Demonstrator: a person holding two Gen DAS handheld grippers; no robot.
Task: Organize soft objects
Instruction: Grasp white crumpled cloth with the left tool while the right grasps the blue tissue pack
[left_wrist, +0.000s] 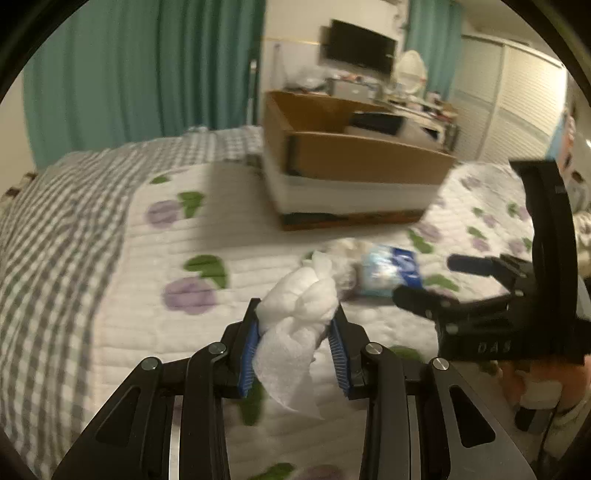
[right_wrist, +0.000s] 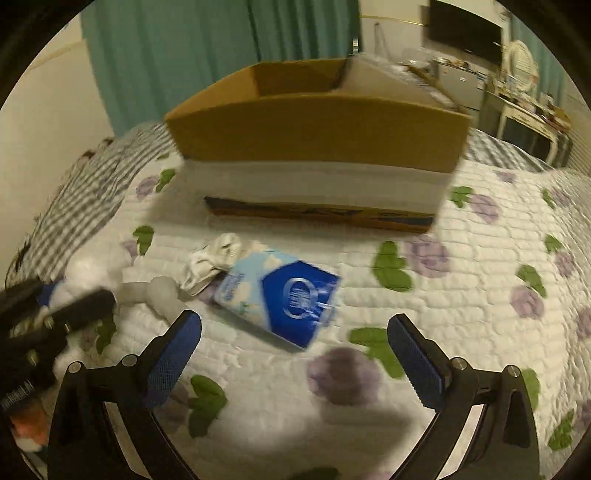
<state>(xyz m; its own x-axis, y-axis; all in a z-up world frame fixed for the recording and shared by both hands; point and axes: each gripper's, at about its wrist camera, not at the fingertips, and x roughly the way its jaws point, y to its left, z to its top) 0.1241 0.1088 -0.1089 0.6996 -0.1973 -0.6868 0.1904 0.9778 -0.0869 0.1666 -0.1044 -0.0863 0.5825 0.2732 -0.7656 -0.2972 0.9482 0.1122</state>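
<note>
Our left gripper (left_wrist: 297, 332) is clamped on a crumpled white foam sheet (left_wrist: 295, 314), held above the quilt (left_wrist: 155, 266). Our right gripper (right_wrist: 293, 343) hangs spread wide, holding nothing, over the quilt just short of the blue tissue pack (right_wrist: 280, 295), with white socks (right_wrist: 210, 262) touching the pack and the cardboard box (right_wrist: 317, 136) beyond it.

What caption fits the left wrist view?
Left gripper shut on white foam wrap above the quilt, cardboard box ahead.

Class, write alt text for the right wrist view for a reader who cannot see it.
The open right claw hovers over a floral quilted bed, aimed at a blue-and-white soft tissue pack. Crumpled white cloth lies beside the pack, and an open brown cardboard box sits behind.
</note>
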